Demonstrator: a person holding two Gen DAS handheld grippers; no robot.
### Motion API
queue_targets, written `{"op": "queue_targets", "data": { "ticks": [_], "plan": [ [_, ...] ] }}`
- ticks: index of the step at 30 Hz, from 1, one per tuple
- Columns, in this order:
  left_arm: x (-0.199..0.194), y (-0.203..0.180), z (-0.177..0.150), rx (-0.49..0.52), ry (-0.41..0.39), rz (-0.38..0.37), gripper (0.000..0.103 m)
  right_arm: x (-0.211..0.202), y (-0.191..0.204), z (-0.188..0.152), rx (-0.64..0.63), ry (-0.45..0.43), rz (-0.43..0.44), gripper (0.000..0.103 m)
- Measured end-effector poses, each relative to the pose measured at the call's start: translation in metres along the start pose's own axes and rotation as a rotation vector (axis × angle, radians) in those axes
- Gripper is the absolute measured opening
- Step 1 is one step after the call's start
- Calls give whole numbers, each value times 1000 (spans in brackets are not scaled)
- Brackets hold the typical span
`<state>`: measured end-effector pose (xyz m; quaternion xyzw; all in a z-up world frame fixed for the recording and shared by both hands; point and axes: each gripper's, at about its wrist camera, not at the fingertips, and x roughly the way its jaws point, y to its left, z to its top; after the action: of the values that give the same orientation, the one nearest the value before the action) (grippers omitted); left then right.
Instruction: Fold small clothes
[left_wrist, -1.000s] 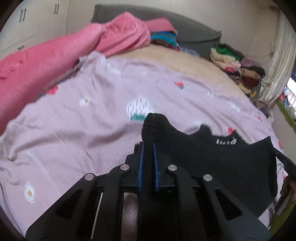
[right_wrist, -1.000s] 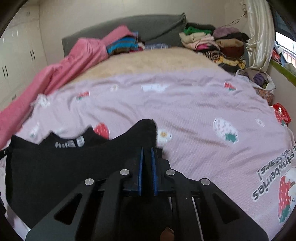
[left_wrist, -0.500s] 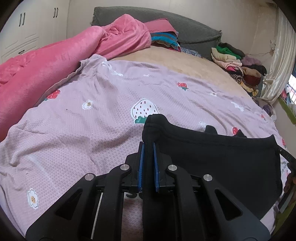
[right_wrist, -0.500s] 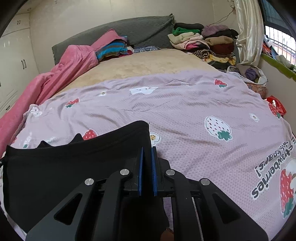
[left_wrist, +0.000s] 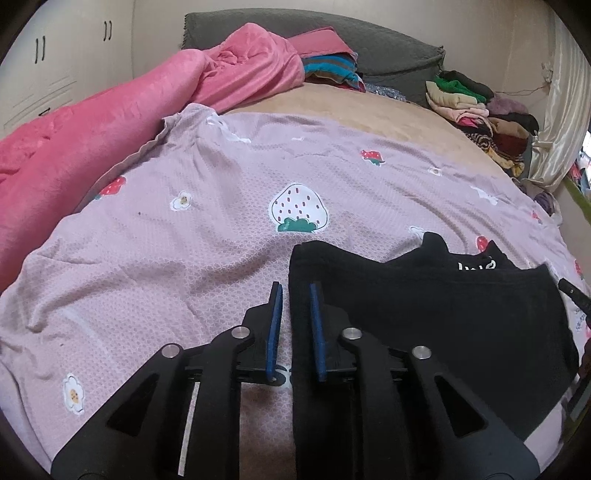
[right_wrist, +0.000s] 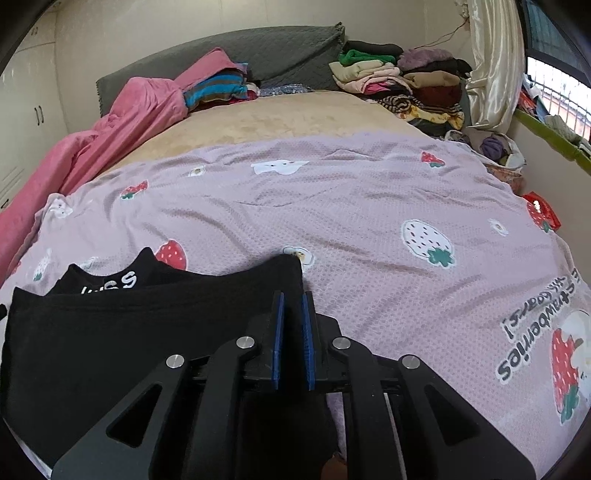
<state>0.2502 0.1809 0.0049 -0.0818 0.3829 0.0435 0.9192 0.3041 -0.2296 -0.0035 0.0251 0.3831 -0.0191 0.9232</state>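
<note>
Left wrist view: my left tongs (left_wrist: 295, 295) stand parted over the black garment (left_wrist: 424, 306) on the strawberry sheet (left_wrist: 184, 240); my right tongs (right_wrist: 291, 306) stand parted over its other corner.

Soft, even daylight fills both views. In the right wrist view the window (right_wrist: 554, 62) at two o'clock is blown out white, and the satin curtain (right_wrist: 495, 62) beside it carries a sheen. Shadows on the lilac strawberry sheet (right_wrist: 332, 206) are faint, only shallow creases. The black garment (left_wrist: 424, 306) reads as a near-featureless dark mass. Both frames are sharp, without motion blur. Fisheye bending curves the bed outward, and the corners fall to black vignette.
</note>
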Motion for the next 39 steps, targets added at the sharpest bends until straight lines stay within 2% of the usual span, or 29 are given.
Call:
{"op": "queue_targets", "data": {
  "ticks": [1,2,3,4,6,11,15,20,27,34,39],
  "plan": [
    [-1,-1,-1,5,3,2,14,-2,-2,-1,10,5,8,14],
    [-2,-1,-1,7,3,3,17,-4,-5,-2,23,8,12,21],
    [-3,-2,-2,9,3,2,19,-5,-7,-4,35,14,18,32],
    [-5,-2,-2,10,3,0,21,-7,-9,-6,45,20,26,36],
    [-9,-3,-3,10,1,1,29,-12,-14,-11,62,28,39,38],
    [-27,-3,-10,-17,-26,-6,42,-27,-26,-24,96,54,70,39],
    [-41,-5,-17,-27,-28,-27,58,-43,-31,-37,88,60,94,47],
    [-52,0,-31,-54,-13,-29,65,-55,-32,-50,61,77,123,51],
    [-59,18,-56,-119,30,-38,66,-64,-23,-65,5,101,165,51],
    [-61,21,-76,-188,82,-143,66,-64,-22,-66,23,112,185,51],
    [-54,17,-85,-209,127,-181,66,-56,-24,-67,31,134,190,51]
  ]
}}
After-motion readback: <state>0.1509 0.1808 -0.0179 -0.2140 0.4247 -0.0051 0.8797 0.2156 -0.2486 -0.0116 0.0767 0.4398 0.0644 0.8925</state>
